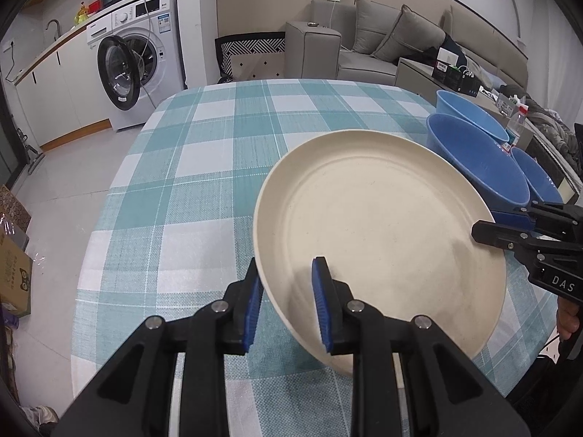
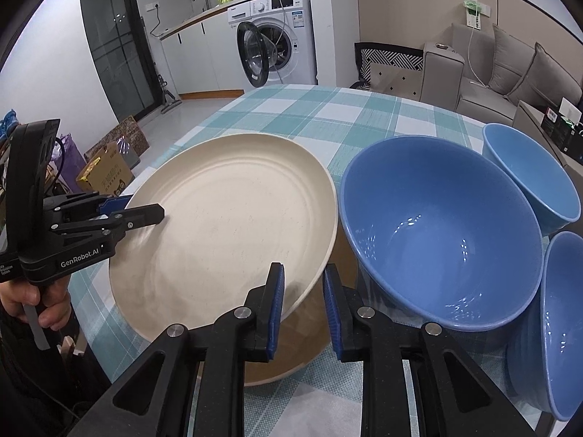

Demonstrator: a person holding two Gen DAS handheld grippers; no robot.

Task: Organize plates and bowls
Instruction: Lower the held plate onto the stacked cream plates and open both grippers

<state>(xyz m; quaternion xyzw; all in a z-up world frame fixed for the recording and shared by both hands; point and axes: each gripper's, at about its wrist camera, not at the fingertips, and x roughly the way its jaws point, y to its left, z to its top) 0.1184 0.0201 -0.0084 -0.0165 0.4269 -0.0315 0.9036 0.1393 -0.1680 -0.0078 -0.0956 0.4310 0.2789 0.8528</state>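
Note:
A large cream plate [image 1: 382, 233] is held above the checked table, tilted; it also shows in the right wrist view [image 2: 233, 225]. My left gripper [image 1: 288, 306] has its blue pads on either side of the plate's near rim. My right gripper [image 2: 302, 306] straddles the opposite rim, and it shows at the right in the left wrist view [image 1: 510, 229]. A second cream plate [image 2: 291, 357] lies on the table under the held one. Three blue bowls sit to the right: a large one [image 2: 441, 240], one behind [image 2: 528, 178], one at the edge [image 2: 561, 327].
The table with the teal checked cloth [image 1: 226, 167] reaches far and left. A washing machine [image 1: 135, 51] with its door open stands beyond on the left. A grey sofa [image 1: 393, 40] is behind the table. Cardboard boxes [image 2: 105, 174] lie on the floor.

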